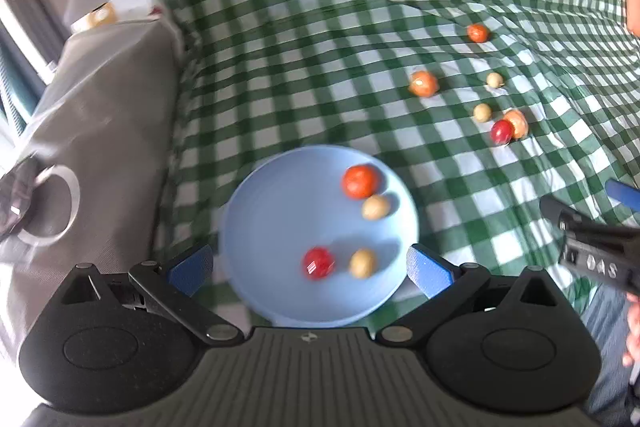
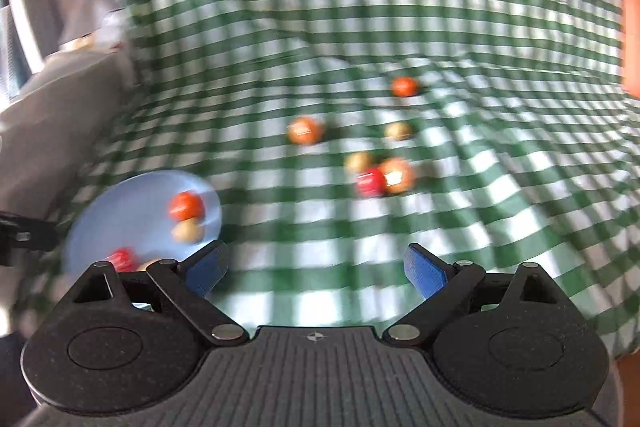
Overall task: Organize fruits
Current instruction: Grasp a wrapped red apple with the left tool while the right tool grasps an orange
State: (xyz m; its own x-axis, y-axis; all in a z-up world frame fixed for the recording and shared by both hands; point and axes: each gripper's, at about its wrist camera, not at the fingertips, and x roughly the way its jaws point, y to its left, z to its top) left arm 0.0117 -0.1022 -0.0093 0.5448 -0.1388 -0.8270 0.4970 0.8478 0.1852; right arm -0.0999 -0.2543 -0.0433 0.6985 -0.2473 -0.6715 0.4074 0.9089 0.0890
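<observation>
Fruit is sitting in two groups on the checked cloth (image 1: 320, 27): four pieces are lying in the blue plate (image 1: 280, 227) between the spread, empty fingers of the left gripper (image 1: 312, 265), and six are lying loose at two o'clock. The right gripper (image 2: 316, 267) is hanging wide apart, holding nothing, over bare cloth.

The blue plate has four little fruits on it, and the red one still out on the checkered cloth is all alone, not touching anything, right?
Not quite. The blue plate does hold four fruits, but the red one on the checkered cloth is not alone: it sits right against a peach-coloured fruit. The left wrist view shows this most clearly.
</observation>
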